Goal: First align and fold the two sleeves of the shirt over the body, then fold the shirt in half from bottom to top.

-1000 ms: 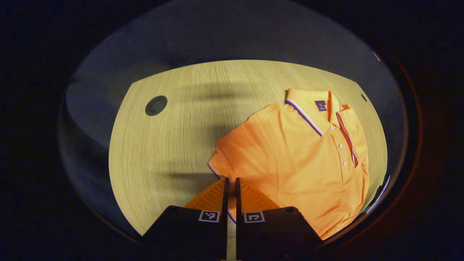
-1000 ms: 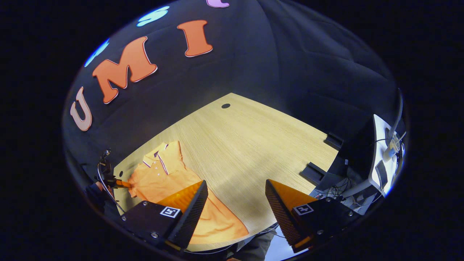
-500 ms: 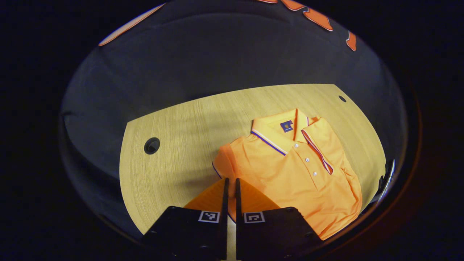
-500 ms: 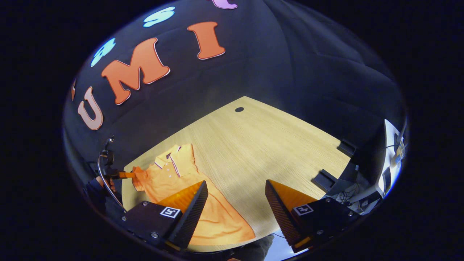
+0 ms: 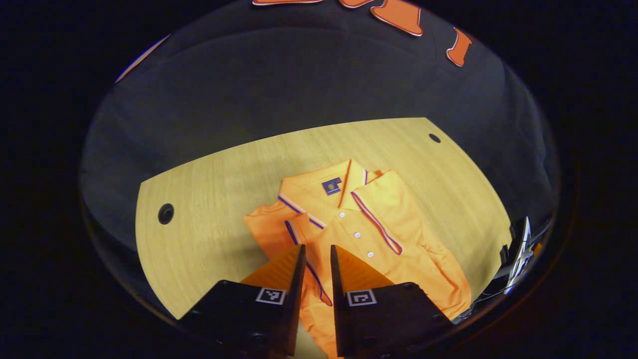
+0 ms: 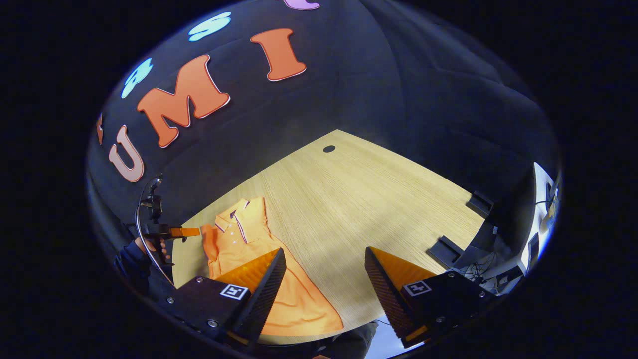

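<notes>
My left gripper (image 5: 315, 254) hangs over the orange short-sleeved polo shirt (image 5: 379, 239), its jaws a narrow slit apart with the blue-trimmed sleeve edge (image 5: 304, 254) running into the gap; whether they pinch it I cannot tell. The shirt lies flat on the pale wooden table (image 5: 209, 189), collar toward the far edge. My right gripper (image 6: 324, 271) waits with jaws spread wide above the shirt's lower half, holding nothing. If my hold is slack (thin knit slips easily), the sleeve could drop short and land crooked.
</notes>
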`<state>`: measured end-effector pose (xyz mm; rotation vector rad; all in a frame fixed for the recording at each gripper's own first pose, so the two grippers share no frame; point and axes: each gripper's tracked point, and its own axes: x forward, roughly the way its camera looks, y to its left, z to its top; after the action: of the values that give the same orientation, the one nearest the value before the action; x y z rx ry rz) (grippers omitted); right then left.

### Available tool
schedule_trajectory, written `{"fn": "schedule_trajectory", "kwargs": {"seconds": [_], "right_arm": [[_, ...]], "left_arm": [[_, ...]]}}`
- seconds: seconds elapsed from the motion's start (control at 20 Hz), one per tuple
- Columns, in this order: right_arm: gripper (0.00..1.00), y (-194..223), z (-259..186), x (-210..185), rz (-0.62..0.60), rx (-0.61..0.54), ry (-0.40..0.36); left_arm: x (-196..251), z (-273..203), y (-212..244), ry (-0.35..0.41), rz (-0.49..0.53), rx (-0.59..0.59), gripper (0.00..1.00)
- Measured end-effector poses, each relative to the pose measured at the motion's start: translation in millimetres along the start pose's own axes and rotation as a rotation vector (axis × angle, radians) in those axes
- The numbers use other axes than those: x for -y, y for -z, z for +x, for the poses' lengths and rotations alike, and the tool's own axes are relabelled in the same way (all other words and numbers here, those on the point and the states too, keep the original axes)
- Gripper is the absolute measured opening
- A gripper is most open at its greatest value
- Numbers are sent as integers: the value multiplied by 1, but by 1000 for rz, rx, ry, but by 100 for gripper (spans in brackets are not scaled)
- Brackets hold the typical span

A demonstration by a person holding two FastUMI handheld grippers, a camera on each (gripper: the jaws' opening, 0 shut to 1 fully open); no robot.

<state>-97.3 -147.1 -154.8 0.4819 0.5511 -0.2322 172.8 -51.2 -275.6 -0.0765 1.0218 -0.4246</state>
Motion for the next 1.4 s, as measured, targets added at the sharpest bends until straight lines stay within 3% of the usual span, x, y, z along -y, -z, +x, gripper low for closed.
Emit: {"fn": "schedule_trajectory", "kwargs": {"seconds": [0.15, 0.25, 0.3, 0.4, 0.5, 0.65, 0.95, 1.15, 1.4], "right_arm": [[97, -1, -2, 10, 28, 8, 16], [97, -3, -1, 11, 25, 18, 31], [97, -6, 0, 9, 20, 29, 36], [97, -11, 1, -1, 5, 60, 42], [97, -19, 0, -19, -13, 113, 27], [97, -40, -5, -61, -80, 220, -50], [97, -73, -12, -122, -310, 344, -212], [97, -83, -17, -140, -388, 407, -306], [97, -81, -34, -147, -395, 454, -406]], "left_arm": [[9, -5, -2, 35, 2, 31, 40], [11, -15, -4, 52, 13, 66, 61], [9, -22, -6, 49, 24, 86, 79], [4, -37, -9, 36, 57, 142, 98], [-3, -64, -22, -18, 58, 247, 98], [5, -111, -38, -15, 41, 412, 98], [22, -187, -41, -71, -11, 582, 98], [33, -233, -28, -172, -17, 697, 98], [53, -313, -10, -292, -5, 928, 98]]}}
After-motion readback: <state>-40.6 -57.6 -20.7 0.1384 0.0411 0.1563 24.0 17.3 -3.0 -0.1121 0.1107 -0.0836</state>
